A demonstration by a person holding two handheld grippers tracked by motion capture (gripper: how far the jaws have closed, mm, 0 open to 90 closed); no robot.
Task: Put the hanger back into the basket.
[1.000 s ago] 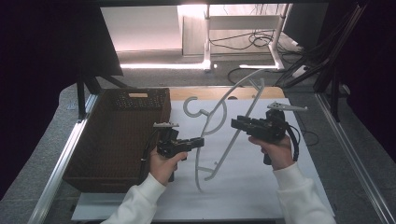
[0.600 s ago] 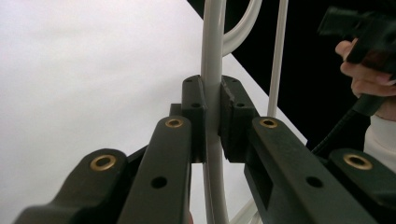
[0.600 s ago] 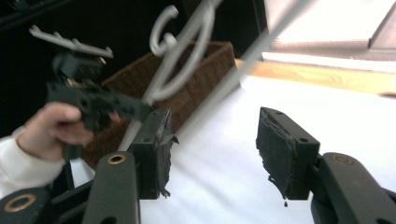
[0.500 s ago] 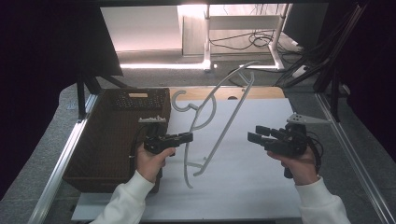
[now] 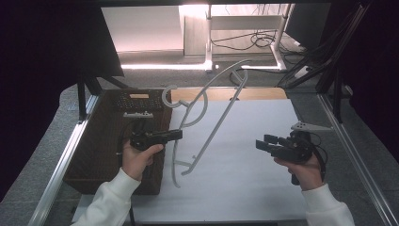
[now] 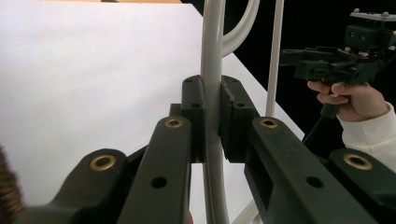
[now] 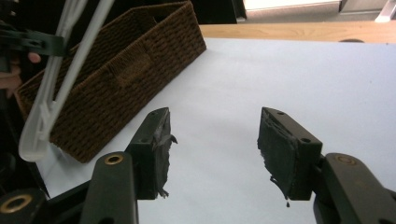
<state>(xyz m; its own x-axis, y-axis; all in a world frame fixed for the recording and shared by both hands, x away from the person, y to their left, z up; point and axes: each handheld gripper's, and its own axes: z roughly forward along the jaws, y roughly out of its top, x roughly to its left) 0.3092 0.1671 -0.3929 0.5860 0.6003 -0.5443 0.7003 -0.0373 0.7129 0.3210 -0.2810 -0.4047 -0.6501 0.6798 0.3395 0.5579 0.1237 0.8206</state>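
Left gripper (image 5: 176,134) fingers clamped on white hanger (image 5: 214,117) lifted off worktop (image 5: 244,188), right gripper (image 5: 261,142) at 3 o'clock, fingers apart, empty, wicker basket (image 5: 103,155) at 9 o'clock

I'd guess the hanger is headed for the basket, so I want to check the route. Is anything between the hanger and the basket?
Nothing visible. The left gripper is shut on the hanger, holding it up beside the basket; the basket's top is open and its inside looks dark. The right gripper is open, apart on the far side.

A white hanger (image 5: 207,117), a dark brown woven basket (image 5: 94,155), black grippers, a white table sheet (image 5: 254,188).
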